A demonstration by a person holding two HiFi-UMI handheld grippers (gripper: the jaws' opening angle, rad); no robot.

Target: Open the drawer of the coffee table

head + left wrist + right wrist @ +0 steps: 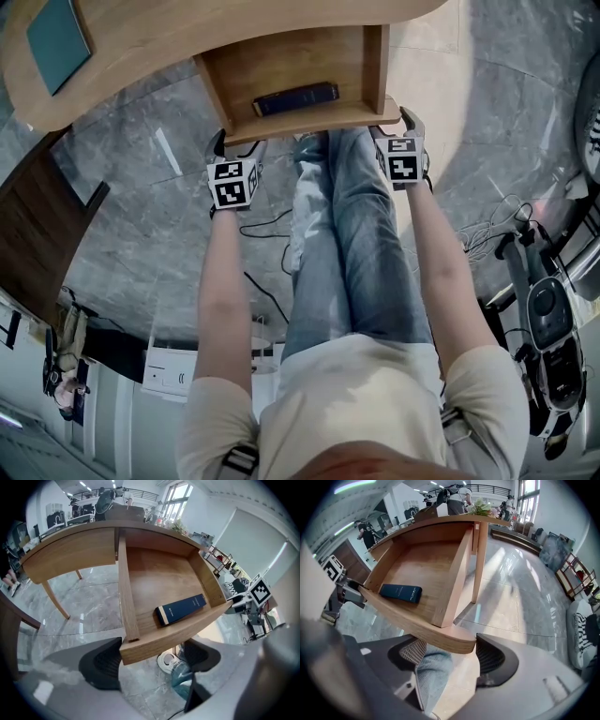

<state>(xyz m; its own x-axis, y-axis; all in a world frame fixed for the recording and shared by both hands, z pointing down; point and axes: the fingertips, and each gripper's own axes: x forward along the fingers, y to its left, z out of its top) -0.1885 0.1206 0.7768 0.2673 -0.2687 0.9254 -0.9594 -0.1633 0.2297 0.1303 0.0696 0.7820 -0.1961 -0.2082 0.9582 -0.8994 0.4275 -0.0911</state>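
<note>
Drawer (291, 64) standing well out from the surface (187, 28), dark blue box (295, 97) lying inside. Left gripper (236, 142) and right gripper (392, 122) both spread open, each straddling a front corner, pinching nothing. Risks slipping off the wood, or skewing and jamming the drawer on an uneven tug.

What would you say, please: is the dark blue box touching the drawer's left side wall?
Apart. The left gripper view shows a strip of bare drawer floor between the box and the left side wall.
</note>
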